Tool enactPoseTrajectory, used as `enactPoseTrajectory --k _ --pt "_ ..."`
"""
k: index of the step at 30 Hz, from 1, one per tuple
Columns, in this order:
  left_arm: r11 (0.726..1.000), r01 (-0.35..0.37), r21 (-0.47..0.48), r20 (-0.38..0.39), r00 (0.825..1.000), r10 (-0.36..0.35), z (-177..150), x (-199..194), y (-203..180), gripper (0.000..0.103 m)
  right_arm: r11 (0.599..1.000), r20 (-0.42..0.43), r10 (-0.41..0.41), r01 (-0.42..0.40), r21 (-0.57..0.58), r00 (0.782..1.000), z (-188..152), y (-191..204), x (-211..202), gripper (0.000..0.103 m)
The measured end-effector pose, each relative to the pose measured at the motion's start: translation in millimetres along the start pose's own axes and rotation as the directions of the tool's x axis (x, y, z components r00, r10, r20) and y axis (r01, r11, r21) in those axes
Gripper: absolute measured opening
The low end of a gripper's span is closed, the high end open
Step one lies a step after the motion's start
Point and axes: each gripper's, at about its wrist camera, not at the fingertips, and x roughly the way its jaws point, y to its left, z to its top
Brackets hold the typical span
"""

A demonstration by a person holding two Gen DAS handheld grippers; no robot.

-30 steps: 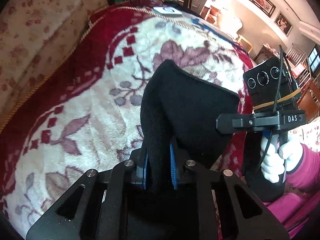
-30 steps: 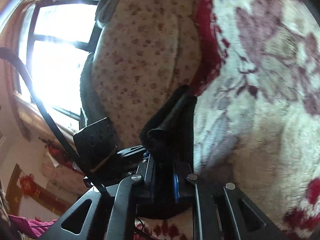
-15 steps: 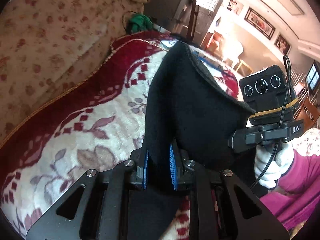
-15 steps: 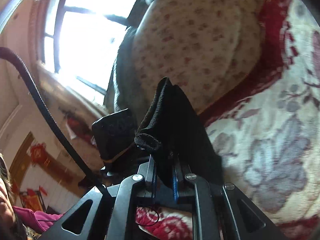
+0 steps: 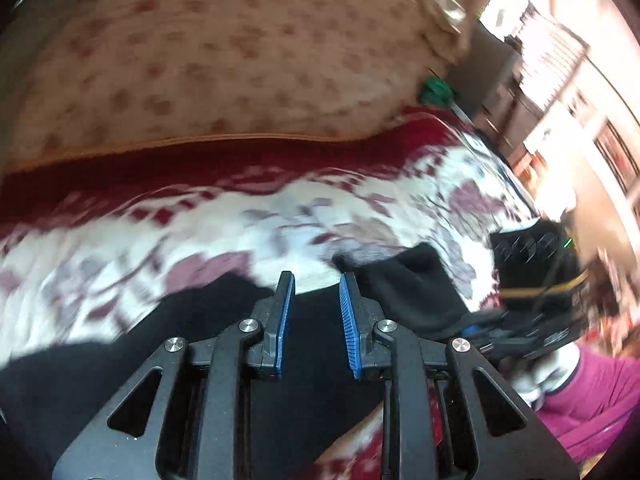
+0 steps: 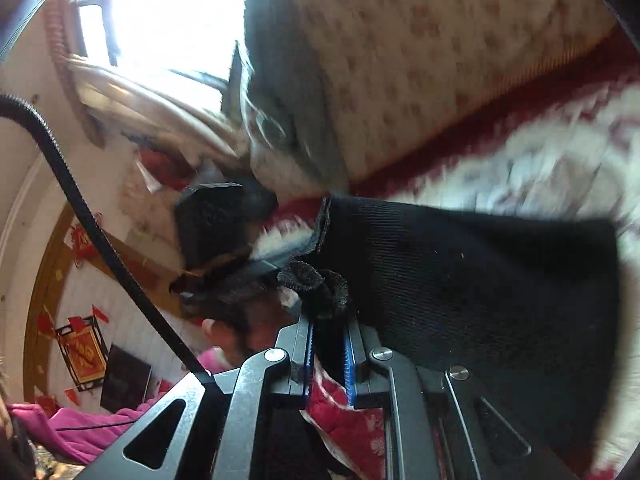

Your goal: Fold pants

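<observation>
The black pants (image 5: 304, 360) lie on a red and white floral blanket (image 5: 248, 220) below my left gripper (image 5: 316, 292), which is open with nothing between its blue pads. In the right wrist view the pants (image 6: 480, 280) spread flat to the right. My right gripper (image 6: 328, 332) is shut on a bunched black edge of the pants (image 6: 316, 284). The right gripper also shows in the left wrist view (image 5: 536, 308) at the right, with pants cloth (image 5: 412, 292) leading to it. The left view is blurred by motion.
A beige flowered cushion (image 5: 224, 52) rises behind the blanket. A green object (image 5: 436, 90) sits at the far end. A bright window (image 6: 168, 12) and the other gripper's camera housing (image 6: 216, 224) show at the left of the right wrist view.
My left gripper has opened and let go of the pants, which dropped from hanging upright to lying on the blanket. Both grippers have moved down; the right still grips the cloth.
</observation>
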Motion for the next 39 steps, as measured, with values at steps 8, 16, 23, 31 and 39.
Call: enactPoseTrajectory --k 8,16,23,31,39 --pt "0.999 -0.011 -0.036 0.051 0.999 0.013 -21 -26 -1 0.021 0.997 -0.104 -0.067 0.071 0.038 0.992 -4 -18 49 0.026" --pt "1.0 0.019 -0.009 0.036 0.999 -0.019 -32 -10 -38 0.021 0.987 -0.026 -0.16 0.161 0.01 0.987 11 3 9 0.039" --pt "0.999 -0.029 0.012 -0.005 1.0 0.029 -50 18 -67 0.021 0.882 0.033 -0.459 0.46 -0.103 0.888 27 -1 -3 0.039" --pt "0.989 -0.135 -0.062 -0.047 0.99 0.132 -69 45 -55 0.021 0.785 0.054 -0.583 0.579 -0.221 0.811 28 -3 19 0.039" --pt "0.977 -0.182 -0.113 0.022 0.982 0.186 -65 10 -45 0.03 0.746 0.056 -0.613 0.6 -0.289 0.788 31 26 27 0.039"
